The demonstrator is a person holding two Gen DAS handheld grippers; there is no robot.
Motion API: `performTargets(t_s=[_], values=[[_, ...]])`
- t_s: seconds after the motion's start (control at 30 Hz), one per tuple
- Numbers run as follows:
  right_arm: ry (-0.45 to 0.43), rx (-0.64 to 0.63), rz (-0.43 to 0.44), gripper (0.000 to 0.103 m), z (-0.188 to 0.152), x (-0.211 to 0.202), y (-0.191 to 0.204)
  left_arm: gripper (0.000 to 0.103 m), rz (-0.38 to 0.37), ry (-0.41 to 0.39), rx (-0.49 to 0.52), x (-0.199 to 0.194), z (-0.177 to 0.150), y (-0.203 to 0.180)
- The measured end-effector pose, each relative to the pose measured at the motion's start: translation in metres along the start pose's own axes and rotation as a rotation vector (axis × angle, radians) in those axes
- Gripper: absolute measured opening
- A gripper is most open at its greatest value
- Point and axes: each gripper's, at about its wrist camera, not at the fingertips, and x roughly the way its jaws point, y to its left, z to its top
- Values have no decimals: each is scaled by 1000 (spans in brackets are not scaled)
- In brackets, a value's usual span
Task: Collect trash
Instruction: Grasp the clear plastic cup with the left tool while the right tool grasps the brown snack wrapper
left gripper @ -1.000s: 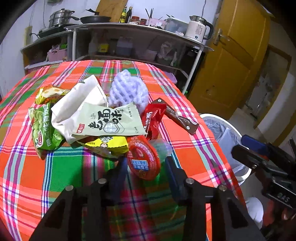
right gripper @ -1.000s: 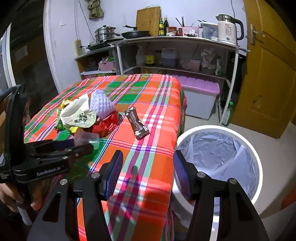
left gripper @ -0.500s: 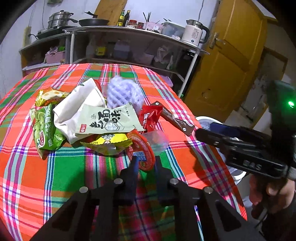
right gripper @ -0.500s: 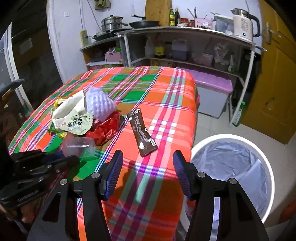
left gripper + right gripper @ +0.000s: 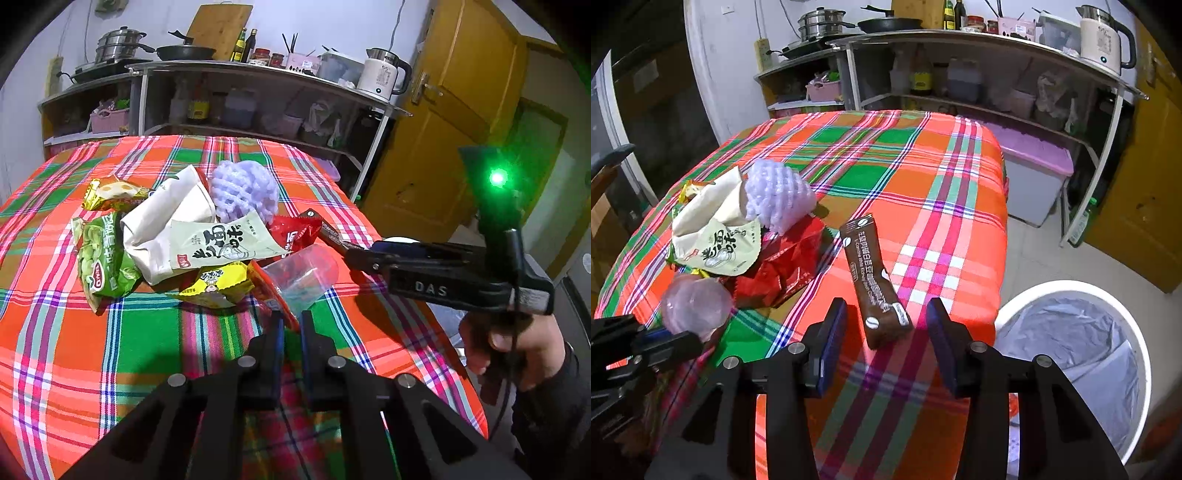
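Left gripper (image 5: 291, 325) jaws just closed, now pinching red peel-lid of clear plastic cup (image 5: 303, 273). Right gripper (image 5: 886, 325) narrowing, not yet touching, astride brown sachet (image 5: 873, 277). Both pickups under way; white bin (image 5: 1071, 291) near.

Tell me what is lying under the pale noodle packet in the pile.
A yellow snack packet pokes out below the pale noodle packet, a white paper bag beside and beneath. Whatever lies deeper is covered.

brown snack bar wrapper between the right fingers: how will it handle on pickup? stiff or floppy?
The brown wrapper lies flat and thin on the tablecloth, so it is probably light and may flex once lifted. Its glossy film looks slippery; the right gripper, jaws just closing but not yet touching, straddles only its near end, so the far end may droop.
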Motion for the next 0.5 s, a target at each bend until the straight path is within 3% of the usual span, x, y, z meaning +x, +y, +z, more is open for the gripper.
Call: performTargets(t_s=[0.07,0.1,0.13,0.5], values=[[8,-2,3,45,0,2,0,8,1,-1,-1,-1,0,0],[6,-6,0,32,0,2,1,8,2,-2,-1,-2,0,0],[6,-8,0,26,0,2,2,8,3,-3,-1,-3,0,0],[-38,20,13,25,-19,-25,8,8,8,-14,20,-13,-1,-8]])
